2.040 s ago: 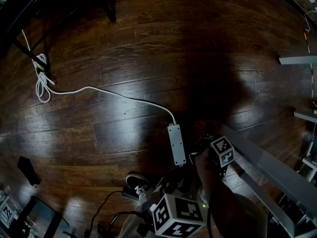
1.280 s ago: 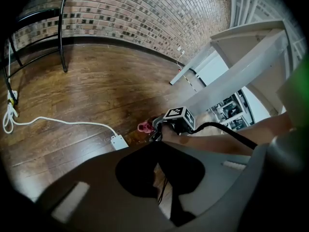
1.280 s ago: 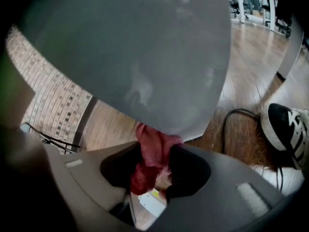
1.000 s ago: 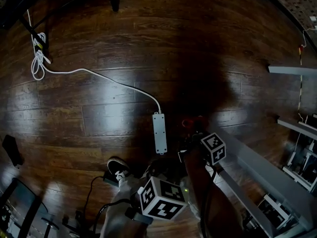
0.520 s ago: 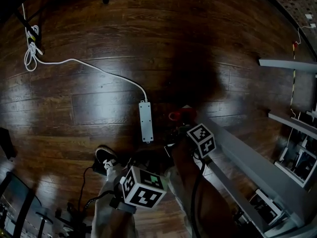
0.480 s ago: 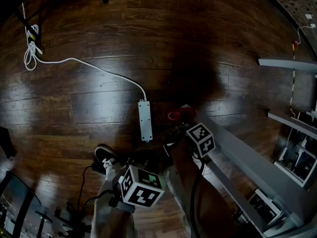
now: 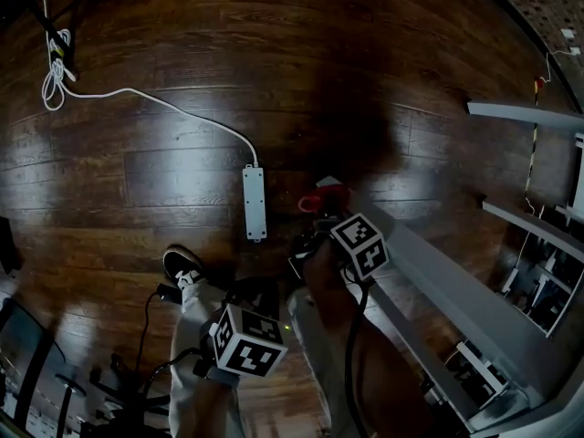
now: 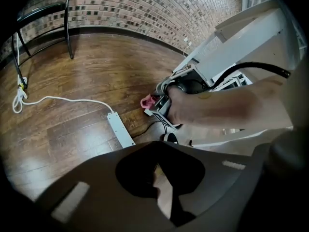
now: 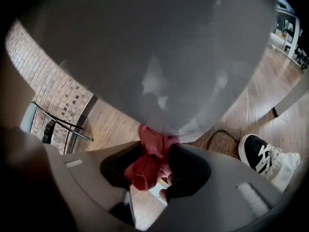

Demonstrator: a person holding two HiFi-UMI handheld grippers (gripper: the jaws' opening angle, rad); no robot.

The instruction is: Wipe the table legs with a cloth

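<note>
The red cloth (image 7: pixel 313 199) is bunched in my right gripper (image 7: pixel 317 212), which is shut on it. It presses the cloth against the lower end of a grey table leg (image 7: pixel 429 281) that slants toward the lower right in the head view. In the right gripper view the cloth (image 9: pixel 149 158) sits between the jaws and touches the blurred grey leg (image 9: pixel 159 57) just ahead. My left gripper (image 7: pixel 252 305) hangs lower left of it over the person's trousers, jaws together with nothing held. From the left gripper view I see the right gripper (image 8: pixel 161 98), the cloth (image 8: pixel 147 101) and the leg (image 8: pixel 236 47).
A white power strip (image 7: pixel 253 202) lies on the dark wood floor left of the cloth, its cable (image 7: pixel 137 99) running to a coil at the far left. A black and white shoe (image 7: pixel 182 267) is below it. More grey frame bars (image 7: pixel 525 112) stand at the right.
The head view has drifted, so the floor and power strip slid up and left. The right gripper stays shut on the cloth at the leg's lower end. The left gripper stays low.
</note>
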